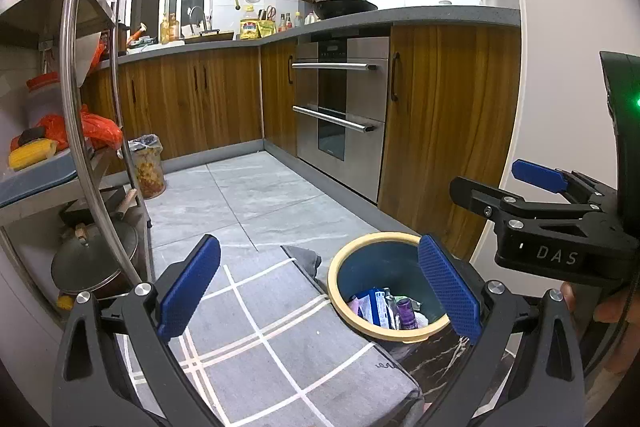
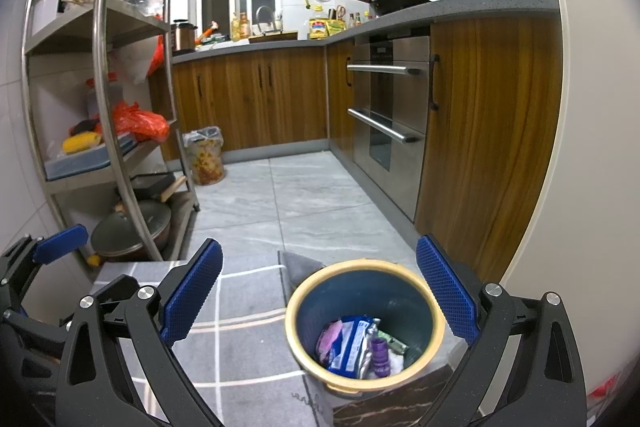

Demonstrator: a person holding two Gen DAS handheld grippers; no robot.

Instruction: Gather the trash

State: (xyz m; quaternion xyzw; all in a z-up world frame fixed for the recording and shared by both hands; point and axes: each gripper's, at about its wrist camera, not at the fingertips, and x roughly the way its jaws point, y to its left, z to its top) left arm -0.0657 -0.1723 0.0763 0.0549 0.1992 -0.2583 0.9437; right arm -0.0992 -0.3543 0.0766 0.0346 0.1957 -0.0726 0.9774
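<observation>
A blue bin with a yellow rim (image 1: 340,259) (image 2: 294,303) stands beside a grey checked mat (image 1: 260,327) (image 2: 240,307). Inside lie a blue-white wrapper (image 1: 376,307) (image 2: 352,343), a purple bottle (image 1: 406,313) (image 2: 380,351) and a pink wrapper (image 2: 330,339). My left gripper (image 1: 320,287) hangs open and empty above the mat, with its right pad over the bin's edge. My right gripper (image 2: 320,291) is also open and empty, and it frames the bin from above. Each gripper shows in the other's view: the right gripper (image 1: 500,183) at the right, the left gripper (image 2: 88,263) at the lower left.
A steel shelf rack (image 2: 100,67) with bags, corn and a lidded pot (image 2: 132,227) stands at the left. A second lined bin (image 2: 206,155) sits by the wooden cabinets (image 2: 260,99). An oven (image 2: 392,115) and a white wall (image 2: 580,147) bound the right. Grey floor tiles (image 2: 300,195) lie ahead.
</observation>
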